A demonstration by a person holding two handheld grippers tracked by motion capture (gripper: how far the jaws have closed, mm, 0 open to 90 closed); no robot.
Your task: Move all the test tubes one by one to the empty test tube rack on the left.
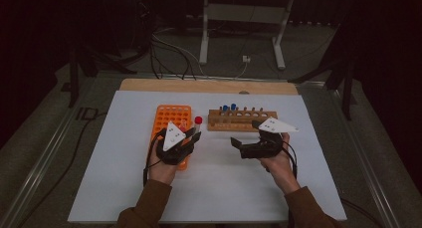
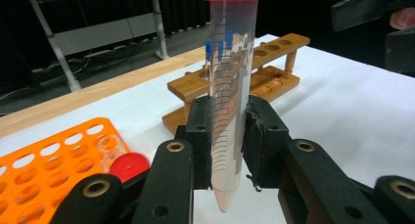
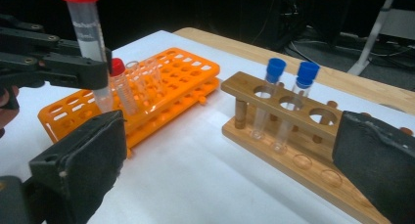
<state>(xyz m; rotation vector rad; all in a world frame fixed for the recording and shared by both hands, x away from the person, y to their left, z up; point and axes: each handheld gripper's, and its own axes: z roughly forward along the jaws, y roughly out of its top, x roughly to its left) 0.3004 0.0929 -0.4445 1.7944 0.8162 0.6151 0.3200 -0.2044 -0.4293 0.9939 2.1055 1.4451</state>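
Note:
A clear conical tube with a red cap stands upright between the jaws of my left gripper, which is shut on its lower half. In the high view that gripper hovers over the right edge of the orange rack, the red cap just above it. My right gripper is open and holds nothing, close in front of the wooden rack. Its wide-apart pads frame the wooden rack, which holds two blue-capped tubes.
The orange rack holds another red-capped tube and a few uncapped clear tubes. Both racks stand on a white sheet over a wooden tabletop. A metal stand and cables lie on the floor beyond the far edge.

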